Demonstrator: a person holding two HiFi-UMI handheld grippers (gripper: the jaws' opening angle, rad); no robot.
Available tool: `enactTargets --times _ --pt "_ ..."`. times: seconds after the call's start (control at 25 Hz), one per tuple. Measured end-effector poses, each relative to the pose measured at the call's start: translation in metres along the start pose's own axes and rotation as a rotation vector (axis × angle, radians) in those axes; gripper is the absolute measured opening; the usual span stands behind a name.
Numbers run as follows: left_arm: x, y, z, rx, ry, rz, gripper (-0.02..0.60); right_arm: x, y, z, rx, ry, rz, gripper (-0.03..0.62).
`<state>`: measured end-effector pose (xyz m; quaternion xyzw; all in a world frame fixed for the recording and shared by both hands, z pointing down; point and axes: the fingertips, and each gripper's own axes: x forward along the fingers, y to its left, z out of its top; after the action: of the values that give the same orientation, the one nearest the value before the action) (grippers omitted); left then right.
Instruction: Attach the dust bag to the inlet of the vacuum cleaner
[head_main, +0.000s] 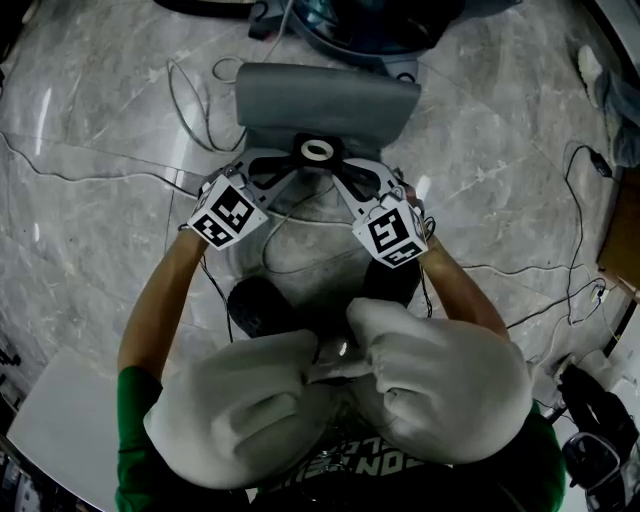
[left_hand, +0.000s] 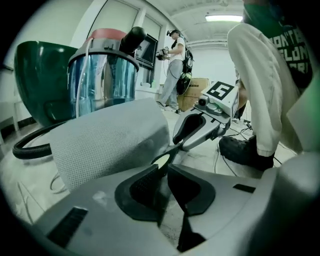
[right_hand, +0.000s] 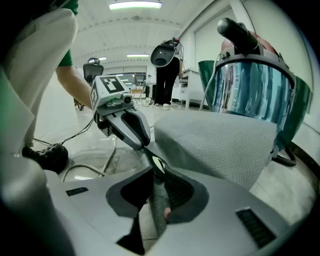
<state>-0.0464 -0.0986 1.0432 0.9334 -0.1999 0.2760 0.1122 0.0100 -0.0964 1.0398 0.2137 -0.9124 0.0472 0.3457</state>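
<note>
Left gripper (head_main: 287, 166) and right gripper (head_main: 346, 168) both clamped on bag (head_main: 325, 100) collar (head_main: 317, 152), bag held near vacuum (head_main: 372, 25). Not attached yet. Still to do, I'd say: align, push onto inlet.

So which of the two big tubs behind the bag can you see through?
The blue vacuum tub with the black handle on top: its wall is clear and shiny. The dark green tub beside it is solid.

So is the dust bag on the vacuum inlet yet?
Not attached. The left gripper and right gripper hold the dust bag by its collar, ring bare, short of the vacuum.
</note>
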Motion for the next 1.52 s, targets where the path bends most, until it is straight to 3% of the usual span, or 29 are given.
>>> enactTargets --times 0.2,0.36,0.56,0.72,0.88,1.16,1.4,1.52 --pt "0.011 0.003 -0.004 0.089 0.075 -0.011 0.054 0.000 -0.018 0.008 0.049 -0.017 -0.025 0.061" --pt "0.014 0.018 0.008 0.121 0.077 -0.004 0.054 0.000 -0.035 0.019 0.087 -0.041 -0.042 0.051" --pt "0.021 0.032 0.013 0.078 0.087 -0.024 0.054 0.008 -0.042 0.017 -0.020 -0.008 -0.023 0.049" --pt "0.027 0.036 0.015 0.088 0.096 -0.039 0.052 0.018 -0.046 0.008 -0.149 0.059 -0.016 0.049" --pt "0.027 0.041 0.020 0.110 0.080 -0.024 0.038 0.020 -0.053 0.013 -0.118 0.033 0.000 0.040" --pt "0.013 0.027 0.045 0.168 0.046 -0.064 0.020 -0.007 -0.055 0.034 -0.041 -0.017 0.055 0.034" --pt "-0.027 0.022 0.101 0.190 -0.055 -0.085 0.018 -0.049 -0.058 0.083 0.011 -0.113 0.106 0.034" --pt "-0.048 0.028 0.136 0.229 -0.092 -0.077 0.017 -0.069 -0.064 0.117 -0.032 -0.183 0.094 0.031"
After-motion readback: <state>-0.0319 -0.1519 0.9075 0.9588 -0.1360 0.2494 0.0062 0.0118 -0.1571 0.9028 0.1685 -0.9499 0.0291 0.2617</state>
